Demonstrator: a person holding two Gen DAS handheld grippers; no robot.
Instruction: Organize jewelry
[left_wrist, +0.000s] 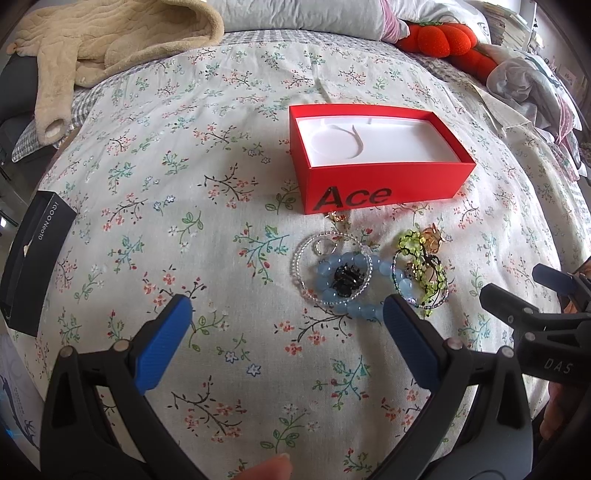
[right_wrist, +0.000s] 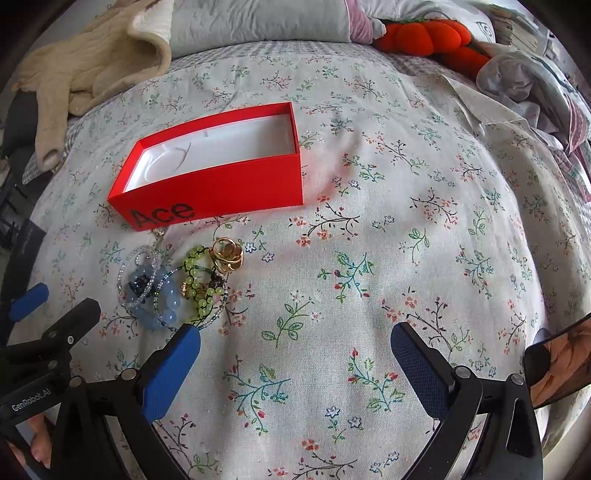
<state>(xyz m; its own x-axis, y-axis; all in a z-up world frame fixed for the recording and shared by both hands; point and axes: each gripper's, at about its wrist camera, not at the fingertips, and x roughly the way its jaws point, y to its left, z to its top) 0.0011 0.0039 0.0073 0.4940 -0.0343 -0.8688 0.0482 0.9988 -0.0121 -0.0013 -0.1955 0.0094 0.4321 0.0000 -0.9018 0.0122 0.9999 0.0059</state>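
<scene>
Bed (left_wrist: 155, 192) under a floral quilt, carrying everything. Landmark: the red box (left_wrist: 384, 184), lid off, white liner bare, "Ace" printed on its near wall; also clear in the right wrist view (right_wrist: 236, 188).

Far beyond the red box: cream fleece garment (left_wrist: 110, 40) toward the left, orange plush (left_wrist: 436, 40) toward the right. Well left of the red box, at the bed's edge: black phone box (left_wrist: 33, 258).

Just in front of the red box: jewelry pile (left_wrist: 369, 273), touching and overlapping. Pale blue bead bracelet (left_wrist: 332, 295) with a clear bead bracelet (left_wrist: 306, 254) lying across it, a black piece (left_wrist: 345, 278) inside the rings. Green bead bracelet (right_wrist: 201, 291) beside those; gold rings (right_wrist: 227, 254) at the pile's right end.

Left claw (left_wrist: 288, 310): released, jaws spread wide, nothing between, nearer the camera than the pile. Right claw (right_wrist: 295, 343): released, empty, its left pad (right_wrist: 177, 365) just short of the green beads.
</scene>
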